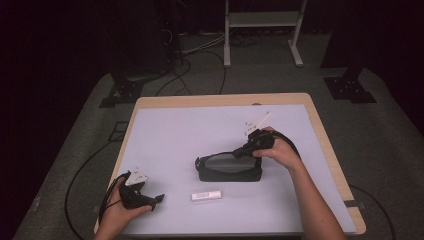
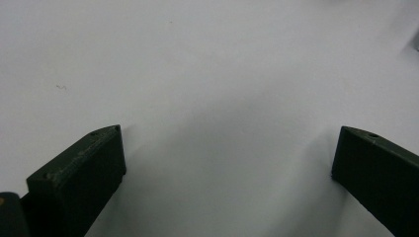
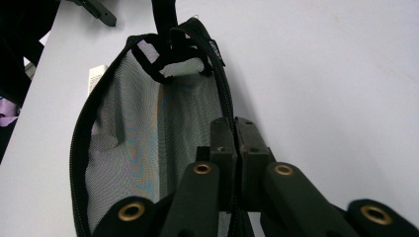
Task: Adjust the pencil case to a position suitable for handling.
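The table (image 1: pixel 320 130), its top covered by a pale sheet with a bare wooden strip showing along the far and right edges, stood on a grey floor mat (image 1: pixel 390 130) with dark surroundings beyond. Wide open surface lay across the far half of the sheet and along its left side; the near edge ran just behind the person's forearms.

The black mesh pouch (image 1: pixel 227 167) lay near the middle of the table, well clear of every edge, its long side roughly parallel to the near edge. In the right gripper view its zippered rim (image 3: pixel 81 128) curved around the grey mesh panel, and a strap loop sat at its far end.

The right tool (image 1: pixel 250 145) reached down onto the pouch's right upper rim, its jaws pressed together and pinching the zipper edge (image 3: pixel 228 106) of the pouch, as the right gripper view showed. The right hand (image 1: pixel 280 150) gripped it from the right.

The left tool (image 1: pixel 159 199) rested low near the table's front left corner, well apart from the pouch, its jaws spread wide with bare sheet between them.

A small white labelled bar (image 1: pixel 206 195) lay between the left tool and the pouch, just in front of the pouch and near the front edge.
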A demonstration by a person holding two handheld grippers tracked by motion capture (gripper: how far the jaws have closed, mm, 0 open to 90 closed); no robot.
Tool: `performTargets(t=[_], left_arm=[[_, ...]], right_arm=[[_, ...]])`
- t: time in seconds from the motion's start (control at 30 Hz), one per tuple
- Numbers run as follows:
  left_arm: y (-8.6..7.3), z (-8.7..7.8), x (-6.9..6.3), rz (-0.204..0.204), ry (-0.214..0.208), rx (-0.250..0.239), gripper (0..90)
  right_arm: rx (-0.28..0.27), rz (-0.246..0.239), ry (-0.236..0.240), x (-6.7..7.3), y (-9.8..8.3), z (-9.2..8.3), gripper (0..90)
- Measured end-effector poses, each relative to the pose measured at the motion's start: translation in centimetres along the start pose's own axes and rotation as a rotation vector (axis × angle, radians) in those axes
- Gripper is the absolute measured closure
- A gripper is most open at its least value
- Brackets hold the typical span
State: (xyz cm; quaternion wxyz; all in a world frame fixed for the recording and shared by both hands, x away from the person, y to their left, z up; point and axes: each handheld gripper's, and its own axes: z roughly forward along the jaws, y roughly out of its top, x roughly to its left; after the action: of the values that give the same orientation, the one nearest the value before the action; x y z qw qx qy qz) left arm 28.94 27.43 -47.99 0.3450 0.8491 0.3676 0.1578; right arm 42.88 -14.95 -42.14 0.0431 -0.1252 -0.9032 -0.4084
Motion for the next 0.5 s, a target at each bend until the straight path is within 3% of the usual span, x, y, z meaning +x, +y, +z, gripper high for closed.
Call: performTargets(t=[0.13, 0.5], left_arm=[[0.0, 0.0, 0.0, 0.0, 0.0, 0.0, 0.0], [0.0, 0.0, 0.0, 0.001, 0.0, 0.0, 0.0]], right_arm=[[-0.007, -0.004, 0.001, 0.1, 0.1, 0.0, 79.8], [-0.041, -0.001, -0.057, 0.7, 0.2, -1.0, 58.9]])
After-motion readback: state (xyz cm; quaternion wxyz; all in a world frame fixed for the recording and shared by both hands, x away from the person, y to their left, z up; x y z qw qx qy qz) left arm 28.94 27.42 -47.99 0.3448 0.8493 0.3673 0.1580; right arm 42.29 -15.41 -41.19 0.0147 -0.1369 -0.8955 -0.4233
